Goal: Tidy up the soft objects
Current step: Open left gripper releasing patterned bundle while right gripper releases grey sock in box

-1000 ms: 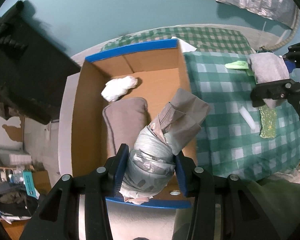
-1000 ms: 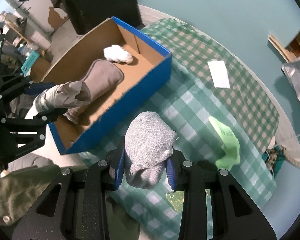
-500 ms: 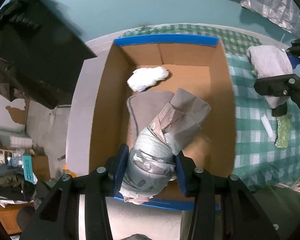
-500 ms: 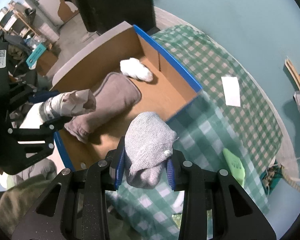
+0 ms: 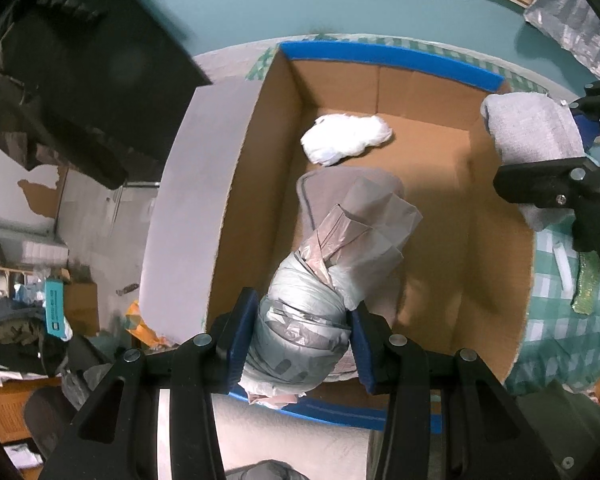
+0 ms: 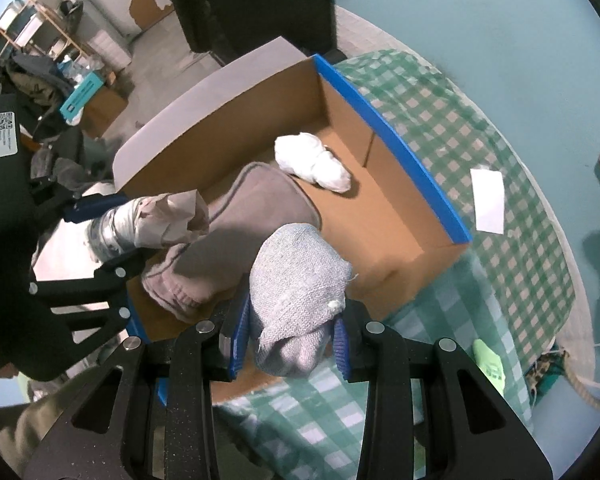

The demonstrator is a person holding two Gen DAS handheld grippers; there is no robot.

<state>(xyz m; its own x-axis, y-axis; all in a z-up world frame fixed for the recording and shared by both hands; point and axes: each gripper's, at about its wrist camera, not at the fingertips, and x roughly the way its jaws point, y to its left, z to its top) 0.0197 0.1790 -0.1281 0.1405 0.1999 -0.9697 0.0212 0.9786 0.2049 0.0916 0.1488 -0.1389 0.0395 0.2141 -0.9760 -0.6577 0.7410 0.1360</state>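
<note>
Left gripper: clenched on a plastic-wrapped bundle, grey film with brownish paper sticking out.
Bundle's lie: its long axis runs forward from the jaws, out over the near end of the cardboard box.
Right gripper: clenched on a grey knitted cloth, held over the box's near corner.
Which hand is nearer: both hang above the box; the left one looks nearer the box's middle, the right nearer its edge.
Box contents: a flat taupe pouch lying lengthwise and a crumpled white wad near the far end; open floor remains on the right side.
Outside the box: a green checked cloth underneath, with a white slip lying on it.
</note>
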